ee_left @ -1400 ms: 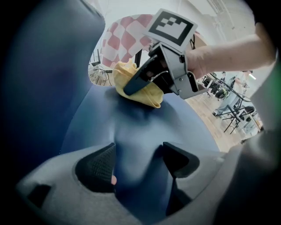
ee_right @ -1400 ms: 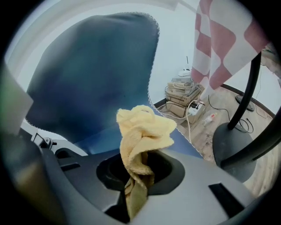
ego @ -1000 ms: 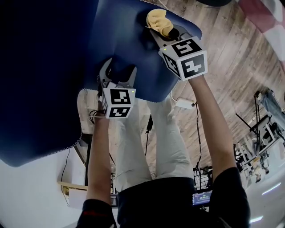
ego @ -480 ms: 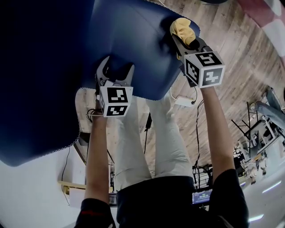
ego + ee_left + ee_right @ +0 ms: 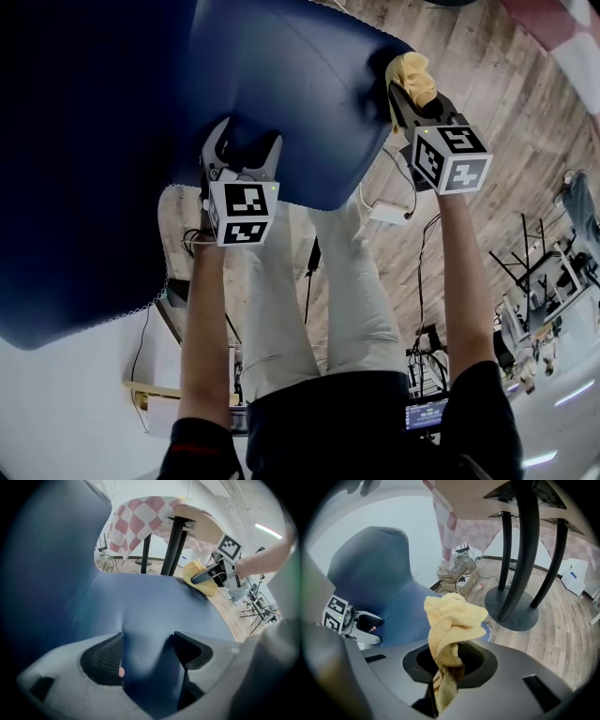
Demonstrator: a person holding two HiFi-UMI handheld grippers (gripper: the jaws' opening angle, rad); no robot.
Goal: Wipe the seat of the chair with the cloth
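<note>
Yellow terry cloth (image 5: pixel 452 620) is bunched and pinched in the right gripper (image 5: pixel 447 667), whose jaws are closed on its lower folds. The loose wad stands up past the jaw tips. In the head view the cloth (image 5: pixel 412 77) sits at the outer edge of the blue chair seat (image 5: pixel 281 94), just where the upholstery meets the wooden floor (image 5: pixel 487 84). The left gripper (image 5: pixel 246 150) is well apart from the cloth, jaws spread and gripping nothing. It is set down on the seat near its front edge, with blue upholstery bulging between the pads (image 5: pixel 105 658).
</note>
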